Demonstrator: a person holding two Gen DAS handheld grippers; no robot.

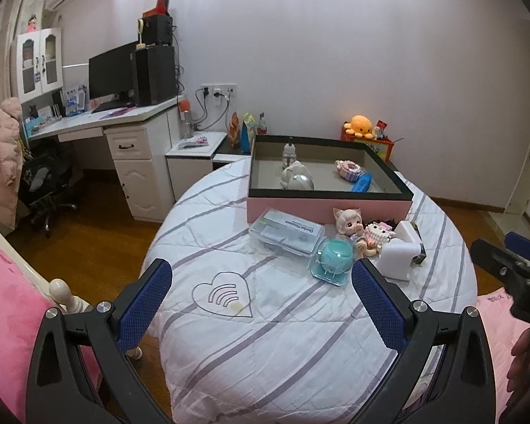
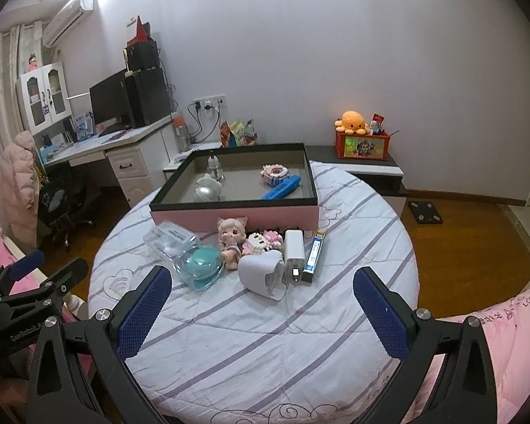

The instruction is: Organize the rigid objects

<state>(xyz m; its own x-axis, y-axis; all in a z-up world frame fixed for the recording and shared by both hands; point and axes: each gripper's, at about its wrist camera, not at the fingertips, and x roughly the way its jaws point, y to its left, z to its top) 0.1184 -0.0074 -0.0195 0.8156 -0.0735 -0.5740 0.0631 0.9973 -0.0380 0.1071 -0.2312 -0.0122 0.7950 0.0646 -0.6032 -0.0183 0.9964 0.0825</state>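
Loose objects sit in a row on the bed (image 2: 265,335), just in front of the pink box (image 2: 229,217): a clear case (image 2: 171,238), a teal dome (image 2: 201,265), a doll (image 2: 231,242), a white holder (image 2: 261,275) and a white charger (image 2: 295,252). Both the left gripper (image 1: 261,304) and the right gripper (image 2: 261,307) hover wide open and hold nothing. The white holder looks nearest the right fingers; I would close across its narrow sides, lift clear of its neighbours, and set it in the box beside the 4 things already inside.

Left tool (image 1: 261,304) jaws spread wide, empty, right tool (image 2: 261,309) likewise wide apart, empty
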